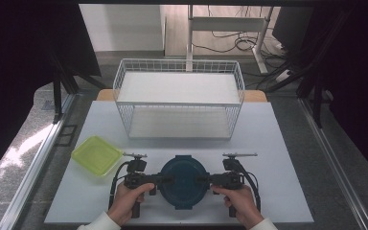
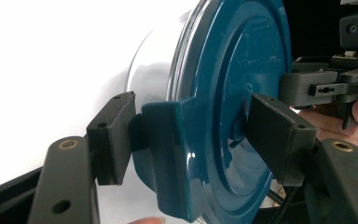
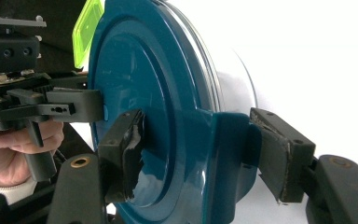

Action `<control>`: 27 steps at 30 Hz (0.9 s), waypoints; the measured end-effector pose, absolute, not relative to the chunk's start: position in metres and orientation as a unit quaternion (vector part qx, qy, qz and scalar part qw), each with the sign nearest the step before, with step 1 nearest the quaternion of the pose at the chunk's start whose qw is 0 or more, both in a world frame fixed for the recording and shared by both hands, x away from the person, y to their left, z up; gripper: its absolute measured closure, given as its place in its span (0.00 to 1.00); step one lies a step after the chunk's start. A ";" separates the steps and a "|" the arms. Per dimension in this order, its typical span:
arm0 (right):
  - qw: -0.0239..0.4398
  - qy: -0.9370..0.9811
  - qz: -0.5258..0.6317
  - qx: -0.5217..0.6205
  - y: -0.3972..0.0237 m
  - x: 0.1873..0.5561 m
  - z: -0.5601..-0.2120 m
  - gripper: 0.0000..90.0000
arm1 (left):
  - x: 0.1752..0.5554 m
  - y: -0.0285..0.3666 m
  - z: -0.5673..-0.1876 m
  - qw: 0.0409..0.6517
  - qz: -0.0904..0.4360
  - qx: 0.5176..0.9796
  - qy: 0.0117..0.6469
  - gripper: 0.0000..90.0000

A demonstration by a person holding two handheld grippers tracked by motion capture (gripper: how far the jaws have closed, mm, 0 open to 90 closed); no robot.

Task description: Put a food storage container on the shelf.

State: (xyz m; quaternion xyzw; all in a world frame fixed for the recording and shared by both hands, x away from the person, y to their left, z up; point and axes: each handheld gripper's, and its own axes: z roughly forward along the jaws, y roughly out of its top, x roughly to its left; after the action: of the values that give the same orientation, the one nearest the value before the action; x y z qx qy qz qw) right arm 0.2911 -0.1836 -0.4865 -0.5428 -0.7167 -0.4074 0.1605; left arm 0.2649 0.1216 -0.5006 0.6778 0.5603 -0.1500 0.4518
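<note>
A round clear container with a dark teal lid (image 1: 183, 178) sits on the white table near its front edge. The lid (image 2: 242, 70) has a clip tab on each side. My left gripper (image 1: 165, 180) (image 2: 196, 135) is shut on the lid's left tab, one jaw under the tab and one on the lid's top. From the other side, my right gripper (image 1: 202, 180) (image 3: 200, 149) is shut on the right tab of the lid (image 3: 140, 79) in the same way. Each gripper view shows the other gripper, the right gripper (image 2: 317, 86) and the left gripper (image 3: 74, 105), on the far rim.
A lime green square lid (image 1: 97, 154) (image 3: 86, 32) lies left of the container. A white two-level wire rack (image 1: 178, 98) stands behind it at mid table. Bare white table (image 1: 268, 143) lies to the right. Dark curtains flank both sides.
</note>
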 end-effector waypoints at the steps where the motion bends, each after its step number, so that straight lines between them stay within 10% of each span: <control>1: 0.158 -0.718 -0.407 -0.542 -0.184 0.291 -0.486 0.41 | 0.265 0.121 -0.500 0.452 -0.148 0.679 0.560 0.38; 27: 0.135 -0.727 -0.418 -0.527 -0.183 0.290 -0.477 0.41 | 0.269 0.121 -0.491 0.459 -0.136 0.681 0.554 0.38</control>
State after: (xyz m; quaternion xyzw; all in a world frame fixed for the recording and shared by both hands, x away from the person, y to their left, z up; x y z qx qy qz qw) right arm 0.2904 -0.1833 -0.4770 -0.5275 -0.7275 -0.4175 0.1350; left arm 0.2689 0.1206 -0.4911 0.6809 0.5540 -0.1361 0.4593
